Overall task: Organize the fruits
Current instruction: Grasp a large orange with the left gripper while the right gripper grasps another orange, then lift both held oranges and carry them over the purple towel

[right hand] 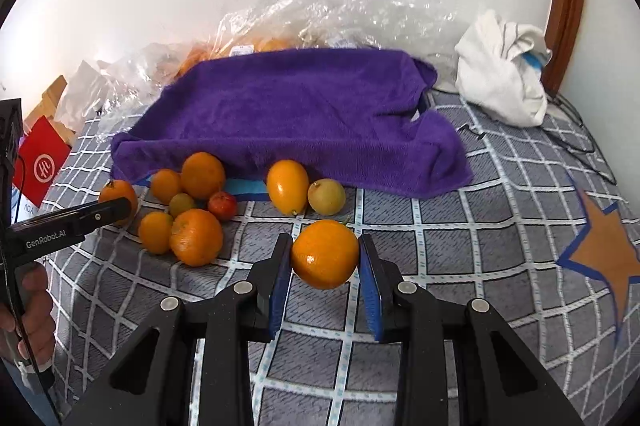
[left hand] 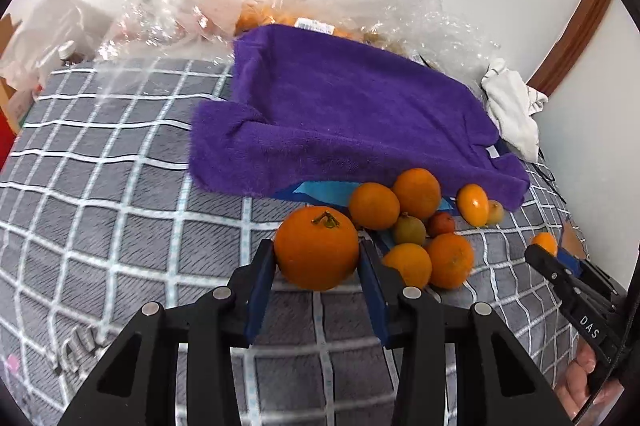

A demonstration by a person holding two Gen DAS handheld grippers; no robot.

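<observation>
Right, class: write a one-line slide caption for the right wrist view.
Right hand-held gripper grips an orange near loose fruit beside a purple towel.

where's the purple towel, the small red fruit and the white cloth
purple towel point(right hand: 288, 106), right wrist view, middle of its top surface
small red fruit point(right hand: 222, 205), right wrist view, centre of its skin
white cloth point(right hand: 500, 74), right wrist view, middle of the bundle

purple towel point(left hand: 352, 106) hides blue tray point(left hand: 320, 191) | bagged fruit point(right hand: 256, 46) blurred
</observation>
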